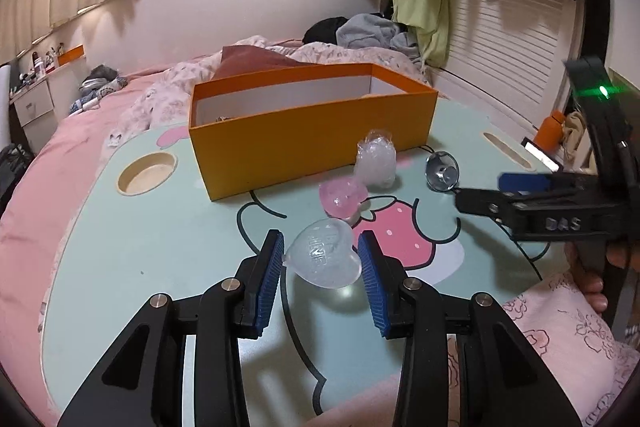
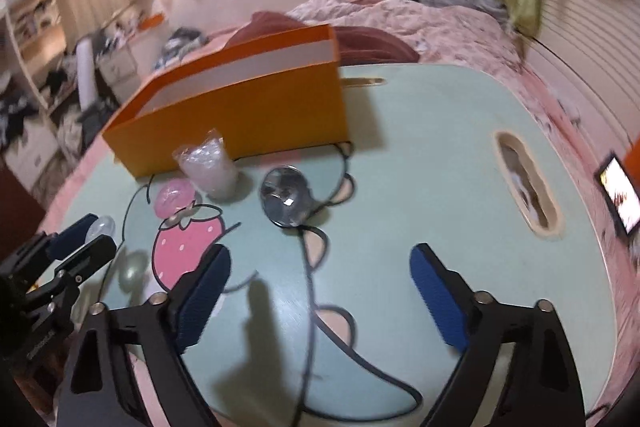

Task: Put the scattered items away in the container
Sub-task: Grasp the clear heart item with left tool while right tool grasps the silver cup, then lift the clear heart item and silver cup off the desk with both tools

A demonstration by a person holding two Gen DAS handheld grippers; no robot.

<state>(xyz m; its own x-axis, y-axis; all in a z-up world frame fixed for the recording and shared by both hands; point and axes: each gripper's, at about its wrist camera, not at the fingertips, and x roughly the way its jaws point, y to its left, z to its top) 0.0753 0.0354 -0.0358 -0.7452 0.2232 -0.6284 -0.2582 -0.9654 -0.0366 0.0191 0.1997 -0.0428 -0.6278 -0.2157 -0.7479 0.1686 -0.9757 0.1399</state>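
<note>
The left gripper (image 1: 321,259) has its jaws around a clear heart-shaped case (image 1: 324,258) on the counter (image 1: 160,247), not visibly clamped. The right gripper (image 2: 320,291) hangs wide open and empty, near the orange box (image 1: 312,131).

My left gripper (image 1: 322,259): black frame, blue ribbed pads. Between pads, clear heart-shaped case (image 1: 325,259), colourless, raised letters on it. Pink translucent case (image 1: 342,198) on table. Bubble-wrapped item (image 1: 376,163), milky white. Round silvery grey piece (image 1: 442,171). Box (image 1: 312,143): orange outside, white inside. Table (image 1: 160,247): mint green, cartoon print with black outlines, pink strawberry with white dots. My right gripper (image 2: 320,291): black, blue pads. Bedding (image 1: 80,131) pink, floral pattern.
</note>
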